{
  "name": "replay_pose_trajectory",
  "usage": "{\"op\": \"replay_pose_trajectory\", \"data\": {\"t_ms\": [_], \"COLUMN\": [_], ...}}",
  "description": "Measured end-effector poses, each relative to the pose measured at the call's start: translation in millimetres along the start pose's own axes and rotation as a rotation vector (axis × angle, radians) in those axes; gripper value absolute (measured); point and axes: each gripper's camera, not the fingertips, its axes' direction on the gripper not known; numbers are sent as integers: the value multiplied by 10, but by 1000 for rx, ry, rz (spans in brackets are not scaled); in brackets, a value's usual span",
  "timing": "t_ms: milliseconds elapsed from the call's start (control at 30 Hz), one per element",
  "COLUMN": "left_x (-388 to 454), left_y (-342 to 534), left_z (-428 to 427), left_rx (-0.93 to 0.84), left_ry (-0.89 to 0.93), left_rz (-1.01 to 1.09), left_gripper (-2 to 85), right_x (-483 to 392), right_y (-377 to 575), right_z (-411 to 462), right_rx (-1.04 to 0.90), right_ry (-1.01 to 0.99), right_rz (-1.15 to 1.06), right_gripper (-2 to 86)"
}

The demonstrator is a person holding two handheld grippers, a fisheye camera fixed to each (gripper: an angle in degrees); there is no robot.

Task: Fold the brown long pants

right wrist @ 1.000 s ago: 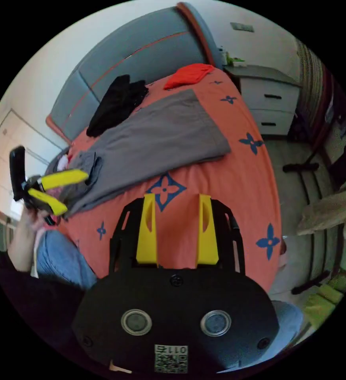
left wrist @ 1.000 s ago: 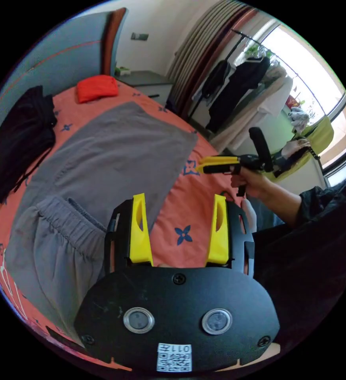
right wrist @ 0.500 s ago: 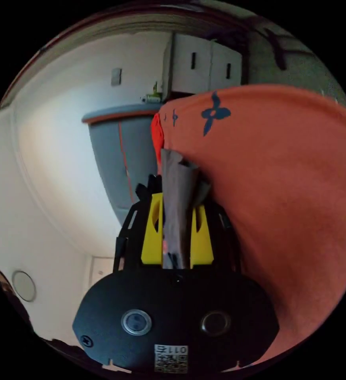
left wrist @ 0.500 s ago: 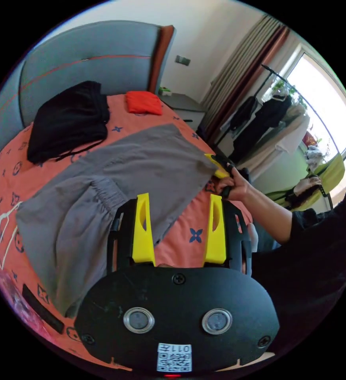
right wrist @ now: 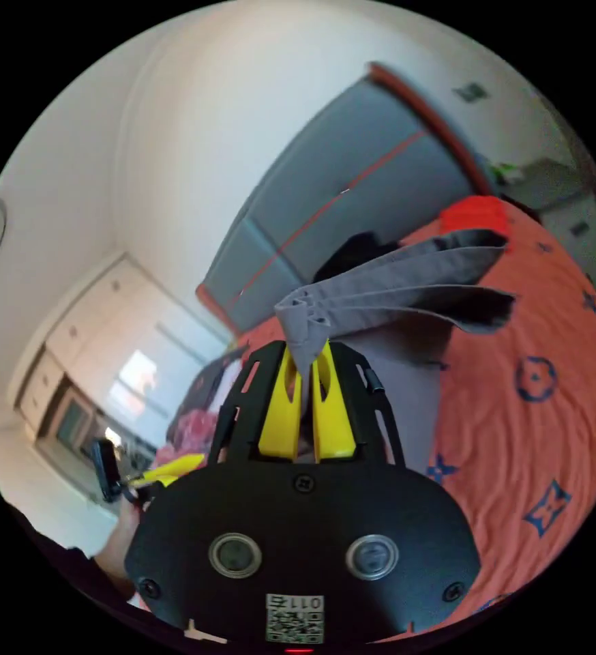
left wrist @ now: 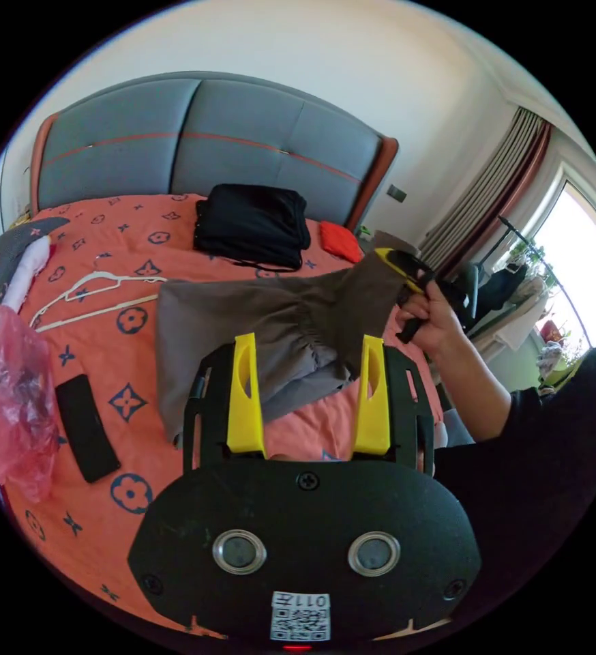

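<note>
While the right gripper [right wrist: 305,372] pinches the brown pants [right wrist: 393,286], the left gripper's [left wrist: 309,382] jaws gape empty.

Left tongs [left wrist: 309,392] spread wide, right tongs [right wrist: 305,409] raised, clamped together

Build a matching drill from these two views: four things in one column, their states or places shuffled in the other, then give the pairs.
Things:
1. brown pants
2. left gripper
3. black clothes
4. white hanger

States or places:
A. lying flat on the orange bedspread, beside the pants
B. leg end lifted off the bed, pinched in the right gripper
C. folded near the grey headboard
D. jaws apart, holding nothing

Pairs: 1-B, 2-D, 3-C, 4-A
</note>
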Motion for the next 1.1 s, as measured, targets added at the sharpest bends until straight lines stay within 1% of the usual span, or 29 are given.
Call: {"op": "replay_pose_trajectory", "data": {"t_ms": [67, 100, 133, 167, 200, 267, 333, 367, 433, 500, 567, 633, 700, 733, 767, 800, 833, 867, 900, 967, 1000, 1033, 1067, 1100], "left_x": [-108, -129, -162, -189, -204, -284, -350, -380, -386, -376, -415, -485, -564, -584, -530, -468, -292, -106, -22, 139, 142, 179, 317, 423], "left_y": [131, 165, 237, 305, 338, 443, 468, 447, 347, 206, 66, 23, 2, -3, 14, 30, 72, 129, 164, 362, 406, 432, 403, 384], "left_z": [-287, -355, -482, -577, -610, -664, -642, -601, -481, -339, -273, -236, -93, 69, 233, 304, 449, 606, 688, 1029, 1056, 1004, 866, 776], "left_rx": [24, 28, 34, 34, 32, 18, 18, 24, 18, -8, 24, 50, 13, -56, -116, -134, -173, -229, -265, -462, -483, -491, -471, -448], "left_ry": [-25, -40, -77, -116, -134, -172, -155, -138, -101, -57, 12, 61, 110, 147, 151, 138, 108, 50, 0, -262, -268, -253, -265, -278], "left_rz": [-4, -4, -1, 3, 4, -7, -20, -21, -1, 17, -8, -41, -77, -94, -89, -70, -3, 60, 92, 226, 237, 240, 287, 331], "left_gripper": [199, 199, 199, 199, 200, 200, 200, 200, 200, 201, 201, 197, 193, 189, 183, 180, 174, 168, 166, 159, 158, 156, 156, 156], "right_x": [-811, -983, -1299, -1544, -1630, -1867, -2048, -2168, -2290, -2406, -2485, -2511, -2489, -2460, -2433, -2420, -2412, -2426, -2440, -2568, -2620, -2747, -2896, -2968], "right_y": [195, 274, 462, 684, 801, 1267, 1579, 1712, 1762, 1712, 1512, 1404, 1353, 1336, 1338, 1343, 1373, 1424, 1455, 1619, 1670, 1770, 1889, 1954], "right_z": [652, 810, 1139, 1477, 1637, 2164, 2403, 2472, 2494, 2391, 2126, 1856, 1562, 1374, 1214, 1145, 1033, 957, 935, 919, 918, 903, 889, 885], "right_rx": [-177, -215, -309, -415, -469, -684, -825, -843, -829, -784, -731, -721, -694, -688, -679, -669, -653, -641, -641, -686, -692, -689, -680, -672], "right_ry": [-13, -9, 12, 75, 104, 152, 153, 181, 220, 170, 65, -4, -17, -9, 42, 92, 190, 273, 309, 431, 461, 513, 562, 582], "right_rz": [-187, -227, -315, -386, -401, -467, -584, -647, -637, -638, -503, -456, -448, -458, -488, -497, -535, -590, -619, -772, -824, -925, -1053, -1120], "right_gripper": [33, 35, 38, 42, 43, 49, 54, 59, 75, 107, 161, 175, 168, 157, 147, 141, 137, 139, 142, 156, 161, 169, 173, 175]}}
